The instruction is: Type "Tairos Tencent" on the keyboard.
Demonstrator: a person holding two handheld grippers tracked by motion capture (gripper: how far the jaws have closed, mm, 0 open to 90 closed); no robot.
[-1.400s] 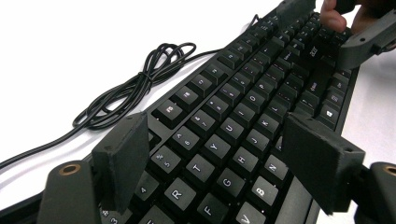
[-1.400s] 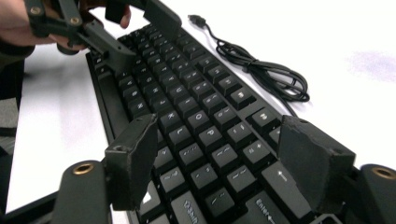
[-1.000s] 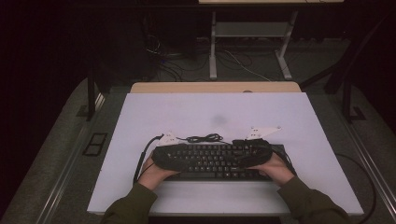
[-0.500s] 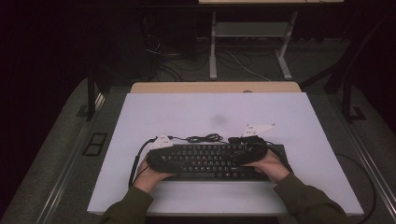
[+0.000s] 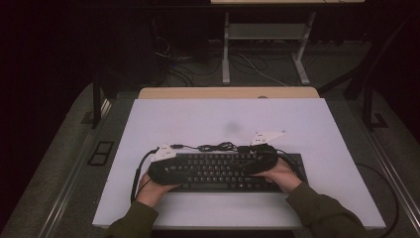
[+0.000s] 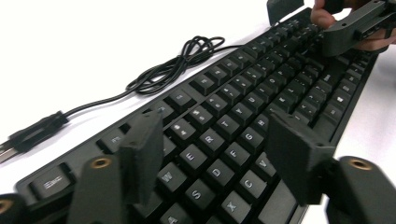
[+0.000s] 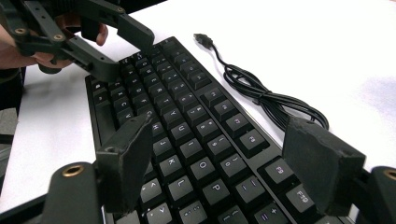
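We log 1 black keyboard [image 5: 223,172], coiled USB cable [image 5: 218,147]; left gripper [image 6: 212,154] and right gripper [image 7: 224,154] spread above keys.

High view overhead facing forward-down, both gripper views close, sharing the keyboard [image 5: 233,171].

The left claw [image 6: 212,158] hangs over the left end of a black keyboard [image 6: 243,116], its jaws spread wide above the letter keys. A coiled black cable [image 6: 180,65] lies on the white bench [image 6: 84,42] just behind the keyboard. At the far end, a hand [image 6: 327,16] holds the other claw [image 6: 357,25].
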